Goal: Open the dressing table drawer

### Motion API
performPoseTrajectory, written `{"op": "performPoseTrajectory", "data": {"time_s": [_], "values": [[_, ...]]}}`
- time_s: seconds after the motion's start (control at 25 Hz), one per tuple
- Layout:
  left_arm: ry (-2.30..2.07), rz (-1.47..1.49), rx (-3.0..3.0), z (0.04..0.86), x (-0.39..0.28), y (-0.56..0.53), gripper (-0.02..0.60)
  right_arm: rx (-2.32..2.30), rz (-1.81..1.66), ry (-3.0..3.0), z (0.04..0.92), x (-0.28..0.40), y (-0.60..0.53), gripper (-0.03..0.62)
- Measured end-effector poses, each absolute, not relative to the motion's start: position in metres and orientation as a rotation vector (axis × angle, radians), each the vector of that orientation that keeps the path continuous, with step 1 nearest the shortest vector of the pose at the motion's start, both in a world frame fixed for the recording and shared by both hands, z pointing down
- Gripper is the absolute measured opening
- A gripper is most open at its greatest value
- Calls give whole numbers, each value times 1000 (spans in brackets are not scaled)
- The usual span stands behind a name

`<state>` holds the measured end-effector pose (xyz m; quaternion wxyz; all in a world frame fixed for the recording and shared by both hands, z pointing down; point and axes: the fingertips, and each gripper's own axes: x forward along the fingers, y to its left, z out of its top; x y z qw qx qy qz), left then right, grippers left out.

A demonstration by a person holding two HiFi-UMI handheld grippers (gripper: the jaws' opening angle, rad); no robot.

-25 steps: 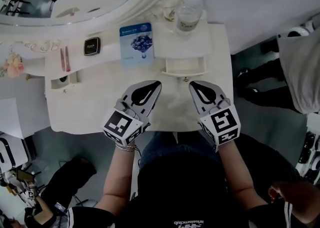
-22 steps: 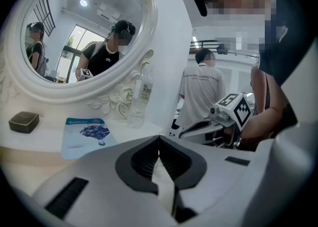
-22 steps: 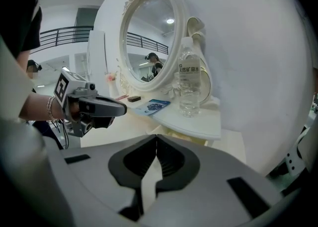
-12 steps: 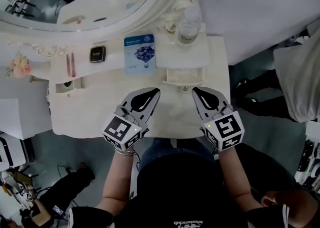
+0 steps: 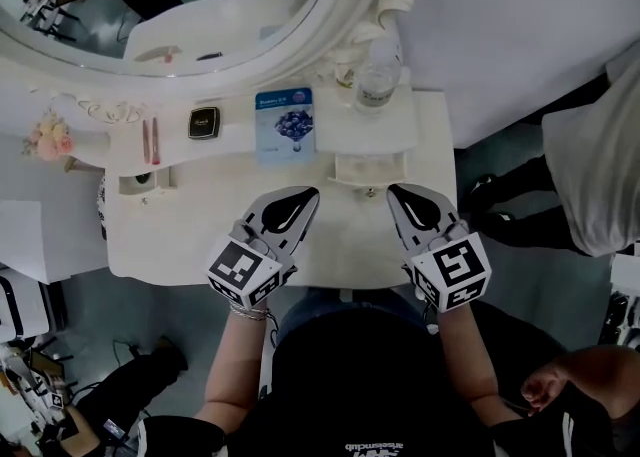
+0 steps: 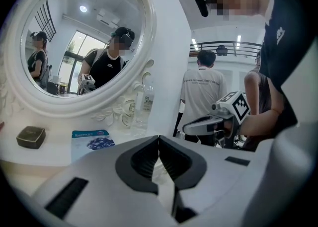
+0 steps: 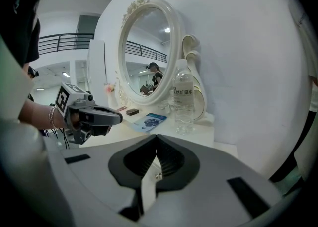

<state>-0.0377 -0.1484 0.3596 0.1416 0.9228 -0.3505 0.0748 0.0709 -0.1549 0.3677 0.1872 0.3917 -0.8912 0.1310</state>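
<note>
The white dressing table (image 5: pixel 200 245) has a small drawer (image 5: pixel 370 167) at its right, under the raised shelf. The drawer stands pulled out a little and its shallow inside shows. A tiny knob (image 5: pixel 368 190) sits on its front. My left gripper (image 5: pixel 306 194) hovers over the tabletop just left of the drawer, shut and empty. My right gripper (image 5: pixel 396 191) hovers just right of the knob, also shut and empty. In the right gripper view the shut jaws (image 7: pixel 157 137) point past the left gripper (image 7: pixel 117 118). The left gripper view shows the right gripper (image 6: pixel 191 127).
A water bottle (image 5: pixel 378 73) stands on the shelf above the drawer. A blue sachet (image 5: pixel 285 123), a black compact (image 5: pixel 204 122) and pink tubes (image 5: pixel 150 140) lie further left. A second small drawer (image 5: pixel 145 182) is at the left end. The oval mirror (image 5: pixel 200 5) rises behind. People stand around.
Both grippers have lifted a little off the tabletop, the right one more. Their jaws stayed shut. The drawer looks the same.
</note>
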Motion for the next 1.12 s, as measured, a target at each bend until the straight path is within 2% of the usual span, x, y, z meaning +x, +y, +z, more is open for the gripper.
{"op": "performPoseTrajectory", "data": {"time_s": [1.12], "values": [[-1105,130,2715,303,-45,-162,18,1159,237,-2579,304,94,-165,20]]}}
